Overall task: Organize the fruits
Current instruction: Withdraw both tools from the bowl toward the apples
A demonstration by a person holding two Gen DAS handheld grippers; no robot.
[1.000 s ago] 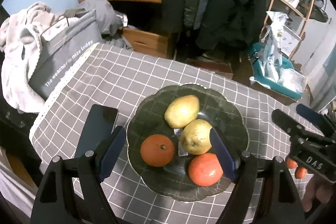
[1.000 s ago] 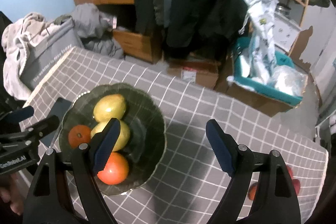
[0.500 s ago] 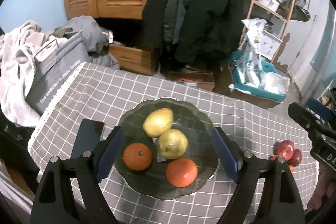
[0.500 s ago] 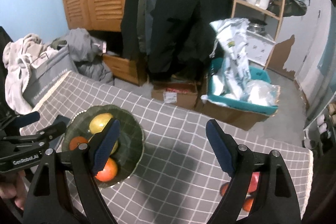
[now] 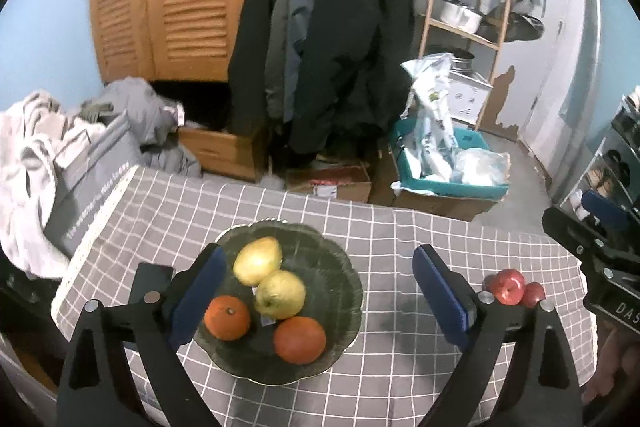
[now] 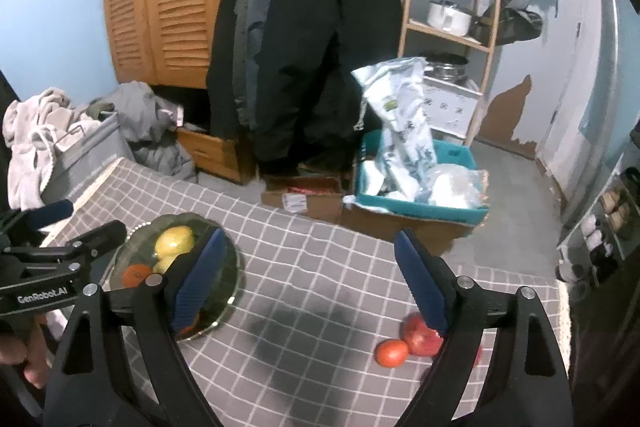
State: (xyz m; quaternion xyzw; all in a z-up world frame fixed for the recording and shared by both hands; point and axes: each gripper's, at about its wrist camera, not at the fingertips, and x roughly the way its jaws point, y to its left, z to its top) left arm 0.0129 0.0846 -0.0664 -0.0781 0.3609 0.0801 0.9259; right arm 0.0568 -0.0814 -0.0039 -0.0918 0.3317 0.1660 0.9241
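Fruits sit in two groups on the checked tablecloth [image 5: 400, 379]: oranges [image 5: 299, 339] and pears [image 5: 280, 294] in the dark plate [image 5: 344, 291] at 6 o'clock under the left gripper [image 5: 320, 301], whose empty jaws have just been spreading wide; apples [image 6: 420, 337] lie at 5 o'clock under the right gripper [image 6: 310, 277], likewise spreading, empty.

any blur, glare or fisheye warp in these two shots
Left wrist view: strong fisheye bend in the shelf rack and a black vignette in the corners; the fruit on the dark plate is fairly sharp. Right wrist view: same warp, soft dark shadows on the checked tablecloth, a glint along the plate rim, no harsh glare.
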